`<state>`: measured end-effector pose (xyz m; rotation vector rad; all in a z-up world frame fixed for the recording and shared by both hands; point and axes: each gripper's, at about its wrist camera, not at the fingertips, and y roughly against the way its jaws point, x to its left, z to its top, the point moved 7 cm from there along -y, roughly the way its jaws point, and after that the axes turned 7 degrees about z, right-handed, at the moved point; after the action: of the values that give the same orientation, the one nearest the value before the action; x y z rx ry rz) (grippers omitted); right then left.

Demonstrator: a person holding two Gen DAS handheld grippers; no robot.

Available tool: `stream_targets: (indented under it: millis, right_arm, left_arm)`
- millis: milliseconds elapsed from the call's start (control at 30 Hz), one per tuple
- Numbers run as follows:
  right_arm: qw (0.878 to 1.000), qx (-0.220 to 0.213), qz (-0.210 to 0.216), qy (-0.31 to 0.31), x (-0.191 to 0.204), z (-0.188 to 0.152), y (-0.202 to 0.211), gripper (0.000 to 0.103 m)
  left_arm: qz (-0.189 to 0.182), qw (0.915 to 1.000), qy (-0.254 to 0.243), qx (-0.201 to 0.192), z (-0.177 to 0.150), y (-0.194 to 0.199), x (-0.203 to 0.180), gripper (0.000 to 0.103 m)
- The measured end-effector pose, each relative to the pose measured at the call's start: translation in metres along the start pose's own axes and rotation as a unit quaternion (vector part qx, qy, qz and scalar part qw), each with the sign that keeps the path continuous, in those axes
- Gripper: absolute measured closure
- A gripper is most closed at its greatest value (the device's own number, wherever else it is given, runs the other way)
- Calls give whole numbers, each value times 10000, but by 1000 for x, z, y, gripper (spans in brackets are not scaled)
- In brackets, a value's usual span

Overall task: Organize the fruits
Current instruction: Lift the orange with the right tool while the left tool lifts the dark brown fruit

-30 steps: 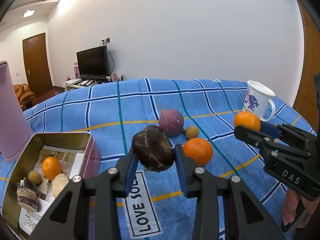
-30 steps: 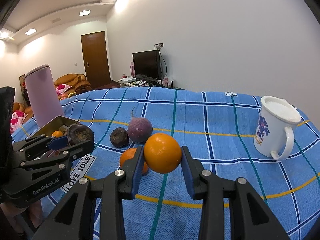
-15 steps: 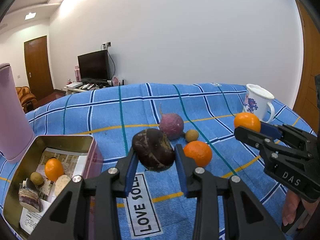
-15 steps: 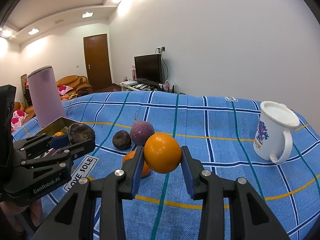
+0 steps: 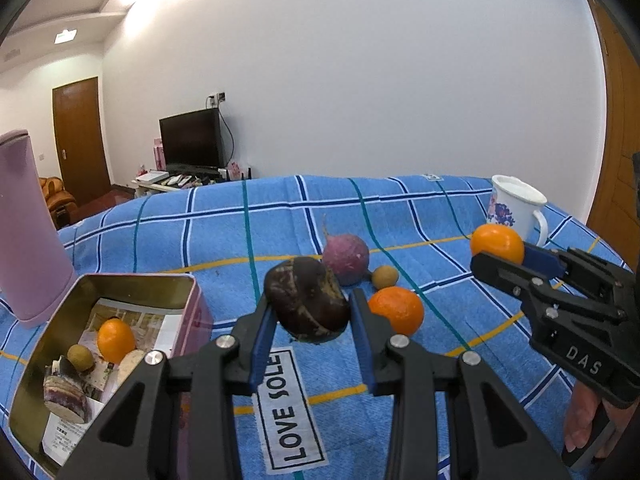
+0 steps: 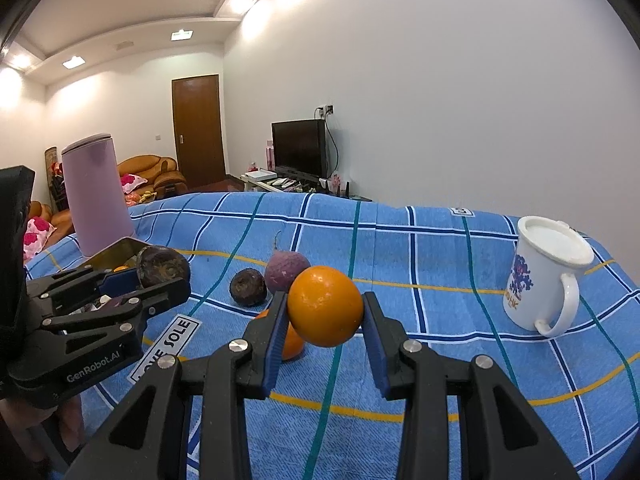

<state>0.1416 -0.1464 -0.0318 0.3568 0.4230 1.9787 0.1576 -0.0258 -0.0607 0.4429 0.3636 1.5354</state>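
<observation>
My left gripper (image 5: 312,306) is shut on a dark brown-purple fruit (image 5: 306,300), held above the blue checked cloth just right of the open tin box (image 5: 132,280). The tin holds a small orange (image 5: 115,339), a small brown fruit (image 5: 80,357) and a purple slice (image 5: 66,394). My right gripper (image 6: 325,312) is shut on an orange (image 6: 325,306), lifted off the cloth. On the cloth lie a purple root (image 5: 345,253), a small brown fruit (image 5: 385,276), another orange (image 5: 396,310) and a second dark fruit (image 6: 248,287).
A white lidded mug (image 6: 548,276) stands at the right of the cloth. A tall pink container (image 5: 28,232) stands behind the tin at the left. A "LOVE SOLE" label (image 5: 290,408) lies on the cloth near me. A hand grips the right gripper's handle (image 5: 580,424).
</observation>
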Motion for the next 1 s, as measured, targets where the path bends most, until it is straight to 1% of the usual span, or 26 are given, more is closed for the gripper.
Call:
stream_targets:
  millis: [267,467,633,800,1000]
  right_arm:
    - [9999,-119,-55,99,3,2,4,65]
    - [9998,-173,38,95,7,3,6,65]
    - [9997,-177,117,91,12,3,5,65]
    - [9997,-160,172,120,18,3,4,65]
    - [9995,-148,230,145,25,2,2,65]
  left_arm:
    - [87,9997,-155,-186,0,10,-3,65]
    - [30,10000,-52,-54,-4,12,3,65]
    - [-6,9999,-96,45,-7,12,2,65]
    - [-101,9998,-37,150,-11,12,4,65]
    - [-124,9997,14,222,-14,13,12,65]
